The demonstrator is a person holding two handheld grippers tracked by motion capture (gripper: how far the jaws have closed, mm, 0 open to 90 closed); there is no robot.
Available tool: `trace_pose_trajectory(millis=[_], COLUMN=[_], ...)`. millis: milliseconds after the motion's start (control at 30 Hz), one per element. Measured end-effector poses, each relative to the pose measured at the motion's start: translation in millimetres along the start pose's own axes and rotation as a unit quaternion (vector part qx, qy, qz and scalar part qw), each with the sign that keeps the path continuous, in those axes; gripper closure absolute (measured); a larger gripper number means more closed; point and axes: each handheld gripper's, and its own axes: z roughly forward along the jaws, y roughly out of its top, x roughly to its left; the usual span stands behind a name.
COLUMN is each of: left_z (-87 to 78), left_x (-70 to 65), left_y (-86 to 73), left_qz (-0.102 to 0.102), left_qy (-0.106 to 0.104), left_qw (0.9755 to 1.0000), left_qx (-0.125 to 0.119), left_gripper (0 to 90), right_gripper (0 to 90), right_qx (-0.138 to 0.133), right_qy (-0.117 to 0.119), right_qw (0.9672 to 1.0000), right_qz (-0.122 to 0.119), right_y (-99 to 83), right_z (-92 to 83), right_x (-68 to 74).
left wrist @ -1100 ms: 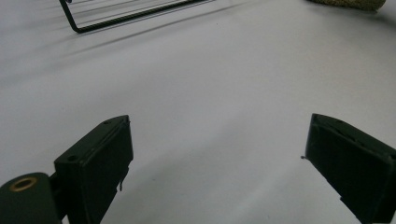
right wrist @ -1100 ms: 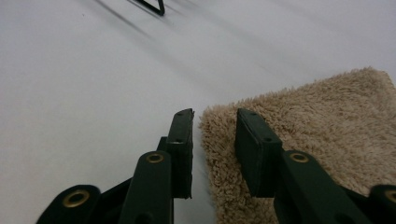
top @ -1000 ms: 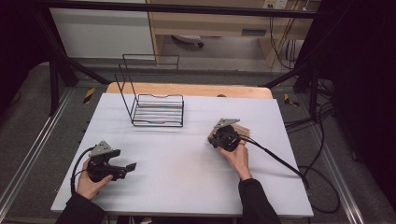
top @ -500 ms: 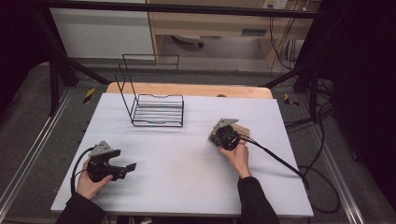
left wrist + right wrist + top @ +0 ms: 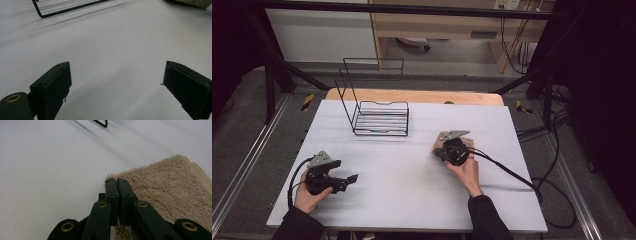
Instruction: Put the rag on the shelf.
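The towel (image 5: 172, 192), a folded beige terry cloth, lies on the white table (image 5: 412, 200) at about four o'clock from the wire rack (image 5: 379, 117). The left gripper (image 5: 352, 177) rests near the table's seven o'clock corner, its jaws spread wide over bare surface. The right gripper (image 5: 117, 182) has just been closing and now stands pressed together at the towel's near corner. Whether any pile is caught between the jaws cannot be told. If only a few loops are nipped, a lift could likely slip free or unfold the layers and drag the cloth askew.
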Motion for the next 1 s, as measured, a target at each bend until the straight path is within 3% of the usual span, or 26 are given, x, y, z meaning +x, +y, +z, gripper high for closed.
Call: trace_pose_trajectory(millis=[100, 433, 667, 767, 833, 867, 900, 1000], left_z=[-0.1, -0.6, -0.1, -0.1, -0.5, -0.6, -0.6, -0.8], left_x=[0.0, -0.3, -0.5, -0.7, -0.8, -0.9, -0.8, -1.1], left_y=[0.0, 0.1, 0.1, 0.0, 0.0, -0.1, -0.1, 0.0], left_qz=[0.000, -0.001, 0.002, 0.002, 0.003, 0.003, 0.002, 0.002], left_qy=[0.000, 0.001, 0.001, 0.000, 0.000, 0.000, 0.000, 0.000], left_qw=[1.0000, 1.0000, 1.0000, 1.0000, 1.0000, 1.0000, 1.0000, 1.0000], left_qx=[0.000, -0.002, 0.001, 0.000, 0.000, 0.000, 0.000, -0.001], left_gripper=[7.9, 7.8, 7.6, 7.6, 7.6, 7.6, 7.6, 7.6], right_gripper=[88.0, 88.0, 87.9, 86.1, 81.7, 73.1, 73.1, 65.1], right_qx=[0.004, -0.005, -0.005, -0.006, -0.006, -0.014, -0.014, -0.023], right_qy=[0.003, 0.049, 0.073, 0.071, 0.075, 0.078, 0.078, 0.070], right_qw=[1.0000, 0.9987, 0.9973, 0.9974, 0.9971, 0.9968, 0.9968, 0.9971], right_qz=[-0.008, -0.016, -0.008, -0.006, -0.009, -0.010, -0.010, -0.021], right_y=[2.5, 23.4, 31.7, 32.1, 31.9, 31.4, 31.4, 25.4], right_z=[2.4, 23.1, 40.9, 49.2, 48.2, 41.6, 41.6, 19.0], right_x=[7.8, 52.8, 71.6, 77.1, 76.5, 75.4, 75.4, 71.1])
